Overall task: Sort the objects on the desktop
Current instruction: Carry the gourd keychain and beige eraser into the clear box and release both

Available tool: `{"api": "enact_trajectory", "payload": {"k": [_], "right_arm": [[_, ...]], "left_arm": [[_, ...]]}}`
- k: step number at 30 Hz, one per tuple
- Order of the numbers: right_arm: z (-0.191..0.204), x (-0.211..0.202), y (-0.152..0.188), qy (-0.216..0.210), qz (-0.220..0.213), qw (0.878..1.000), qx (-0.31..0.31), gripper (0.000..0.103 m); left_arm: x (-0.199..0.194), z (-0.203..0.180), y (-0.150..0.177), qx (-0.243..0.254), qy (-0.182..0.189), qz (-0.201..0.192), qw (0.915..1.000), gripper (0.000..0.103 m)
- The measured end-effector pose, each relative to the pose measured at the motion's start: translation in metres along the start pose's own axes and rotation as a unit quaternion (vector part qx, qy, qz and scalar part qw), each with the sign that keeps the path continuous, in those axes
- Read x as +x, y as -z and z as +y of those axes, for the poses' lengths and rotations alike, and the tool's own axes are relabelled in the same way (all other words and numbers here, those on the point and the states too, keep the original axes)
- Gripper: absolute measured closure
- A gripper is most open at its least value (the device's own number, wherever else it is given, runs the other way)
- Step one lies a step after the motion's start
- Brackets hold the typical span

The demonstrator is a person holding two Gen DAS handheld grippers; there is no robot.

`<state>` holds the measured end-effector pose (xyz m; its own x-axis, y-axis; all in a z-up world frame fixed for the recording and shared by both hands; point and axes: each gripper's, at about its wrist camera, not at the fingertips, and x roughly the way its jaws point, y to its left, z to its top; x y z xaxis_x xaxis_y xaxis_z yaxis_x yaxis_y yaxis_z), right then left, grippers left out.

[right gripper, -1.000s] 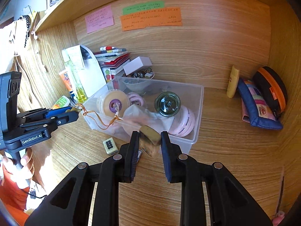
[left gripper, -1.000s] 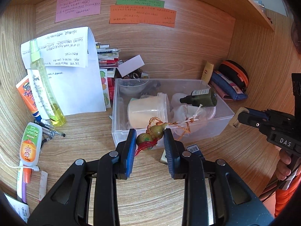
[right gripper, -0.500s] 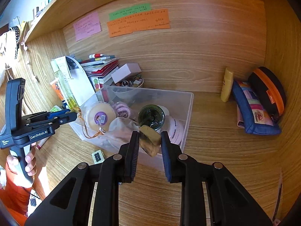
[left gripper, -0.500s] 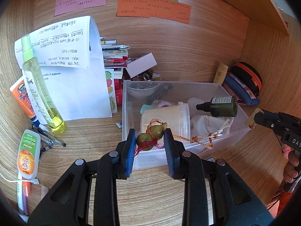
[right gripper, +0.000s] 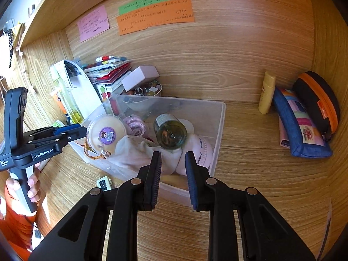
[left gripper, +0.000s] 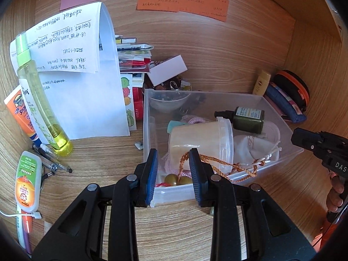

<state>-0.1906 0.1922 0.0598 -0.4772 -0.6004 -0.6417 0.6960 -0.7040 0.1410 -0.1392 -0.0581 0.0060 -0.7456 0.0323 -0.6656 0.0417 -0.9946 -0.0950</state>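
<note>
A clear plastic bin (left gripper: 289, 130) stands on the wooden desk and also shows in the right wrist view (right gripper: 219, 130). My left gripper (left gripper: 174, 163) is open over the bin's near-left corner. A small green gourd charm (left gripper: 177, 179) lies in the bin below it, its orange cord (left gripper: 228, 165) trailing over the rim. My right gripper (right gripper: 173, 165) is open over the bin's near wall, with a tan block (right gripper: 171, 179) lying in the bin beneath it. The bin also holds a round tub (left gripper: 200, 141), a dark green bottle (left gripper: 248, 118) and a white pouch (left gripper: 258, 148).
A mahjong tile (right gripper: 104, 183) lies on the desk in front of the bin. At left stand a yellow bottle (left gripper: 41, 108), tubes (left gripper: 28, 184), pens and papers (left gripper: 82, 87). Books (right gripper: 108, 74) are behind. Pouches (right gripper: 304, 121) and a yellow tube (right gripper: 266, 91) lie at right.
Both grippers moved forward over the bin and opened. The gourd charm dropped from the left gripper into the bin, and the tan block dropped from the right gripper into the bin.
</note>
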Motion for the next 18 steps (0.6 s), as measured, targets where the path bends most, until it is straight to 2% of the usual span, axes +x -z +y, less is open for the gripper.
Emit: {"api": "enact_trajectory", "payload": {"k": [7,10,15,18], "right_arm": [[0.003,0.006,0.003,-0.004,0.012,1.000,-0.004,0.082],[0.007,0.005,0.004,-0.003,0.014,1.000,-0.011,0.082],[0.014,0.001,0.006,-0.003,0.015,1.000,-0.019,0.082],[0.020,-0.002,0.009,-0.005,0.015,1.000,-0.026,0.077]], "left_arm": [[-0.007,-0.003,0.003,0.010,0.003,0.001,0.9999,0.074],[-0.012,-0.004,0.004,0.011,0.008,-0.001,0.9999,0.069],[-0.022,-0.009,0.007,0.018,0.008,-0.007,0.9998,0.067],[-0.027,-0.012,0.010,0.024,0.008,-0.011,0.9996,0.060]]}}
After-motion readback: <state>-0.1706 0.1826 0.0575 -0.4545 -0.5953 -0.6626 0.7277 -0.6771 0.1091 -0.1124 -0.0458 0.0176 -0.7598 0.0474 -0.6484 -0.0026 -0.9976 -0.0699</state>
